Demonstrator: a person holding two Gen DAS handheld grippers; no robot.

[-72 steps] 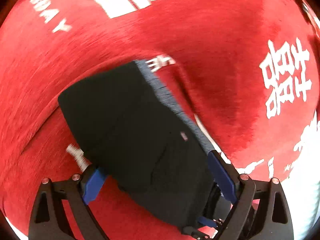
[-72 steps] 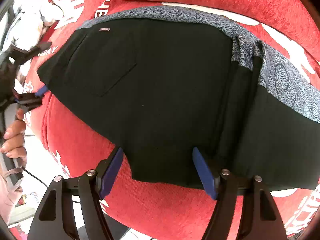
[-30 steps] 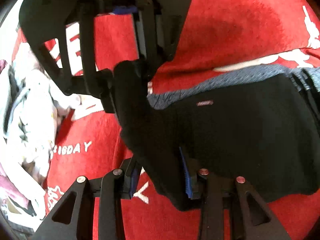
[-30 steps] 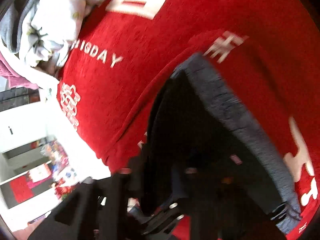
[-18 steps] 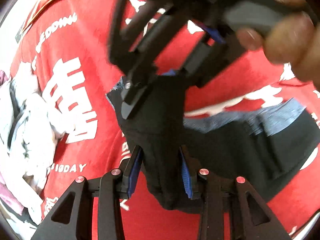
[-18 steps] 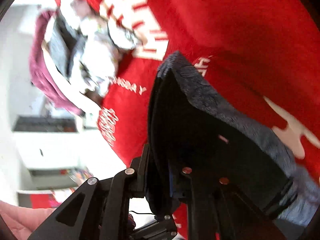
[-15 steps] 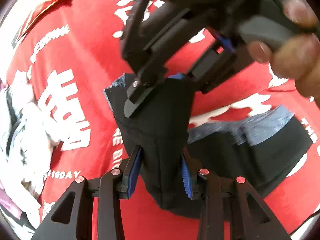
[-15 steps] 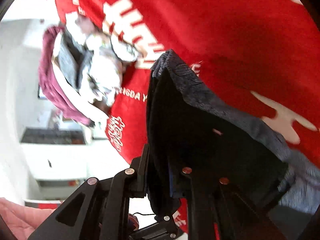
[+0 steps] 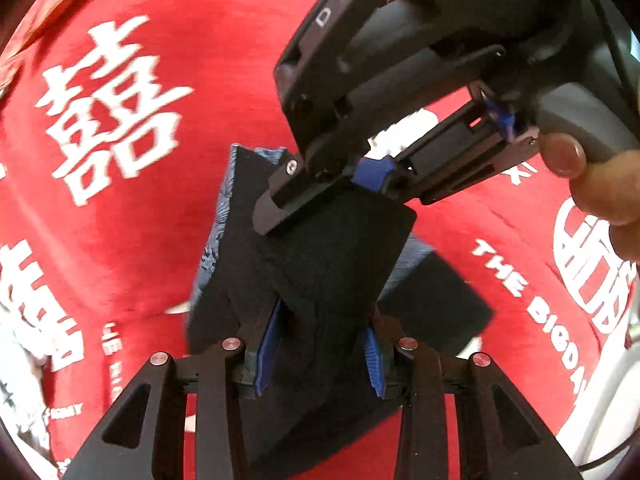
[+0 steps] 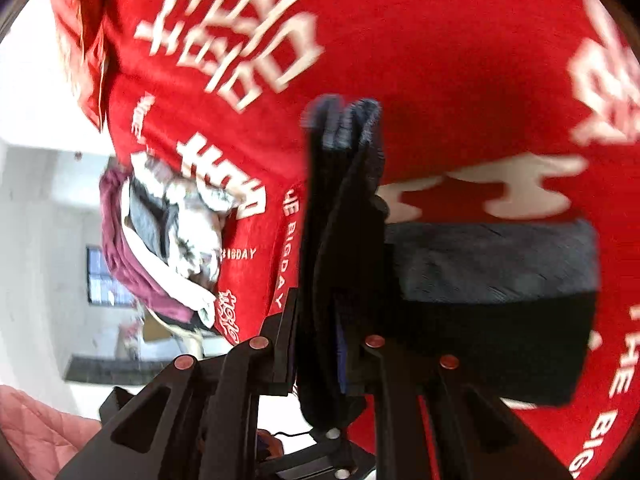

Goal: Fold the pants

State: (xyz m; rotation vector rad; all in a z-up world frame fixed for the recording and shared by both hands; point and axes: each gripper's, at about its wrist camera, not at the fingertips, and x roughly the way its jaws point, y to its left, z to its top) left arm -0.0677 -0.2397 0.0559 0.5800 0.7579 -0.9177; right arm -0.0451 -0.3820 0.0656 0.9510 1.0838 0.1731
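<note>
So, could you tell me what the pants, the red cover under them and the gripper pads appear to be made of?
Pants: matte black woven fabric, probably cotton blend; it creases sharply, with a grey-blue patterned band along one edge.
Red cover: fuzzy, towel-like pile with white printed characters; likely plush or fleece.
Pads: blue, ribbed, seemingly rubber or soft plastic, on black hard plastic fingers.

Home: laundry pile [image 10: 168, 240], red wedding blanket [image 9: 200, 80]

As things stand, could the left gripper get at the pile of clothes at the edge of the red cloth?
Probably not: the left gripper is shut on the black pants, which the right gripper also grips, so it isn't free. The clothes pile lies clear of them.
</note>
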